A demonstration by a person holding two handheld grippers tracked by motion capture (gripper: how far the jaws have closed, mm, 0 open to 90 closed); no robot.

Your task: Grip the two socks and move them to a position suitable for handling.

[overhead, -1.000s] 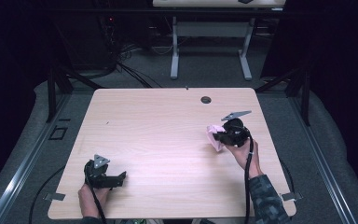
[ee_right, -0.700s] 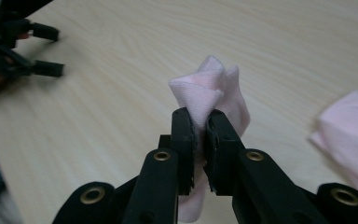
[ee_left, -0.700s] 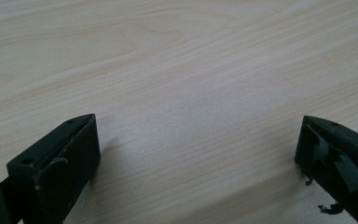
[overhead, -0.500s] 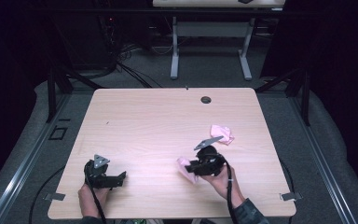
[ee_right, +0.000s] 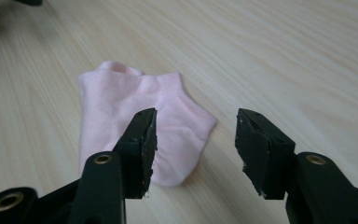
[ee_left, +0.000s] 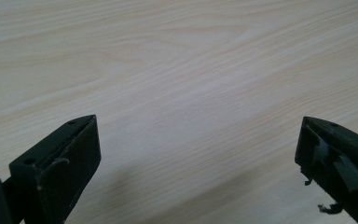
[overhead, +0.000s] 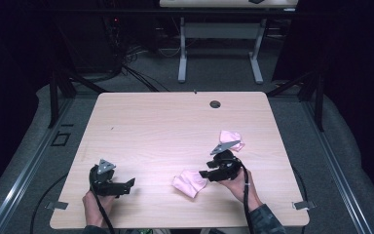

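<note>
Jaws of your right gripper (ee_right: pixel 193 135) have just been opening, nothing between them; the flat pink fabric sock (overhead: pixel 189 182) lies on the light wooden desk (overhead: pixel 165 126), just left. Your left gripper (overhead: pixel 111 181) stands wide.

looking down on a pale wooden table (ee_left: pixel 191 70), grain running in long slanted streaks. left gripper (ee_left: pixel 198 154) low over that table, jaws spread wide apart, nothing between them but bare wood. one black jaw rising at the lower left, the other at the lower right. soft shadow on the table beneath.
</note>
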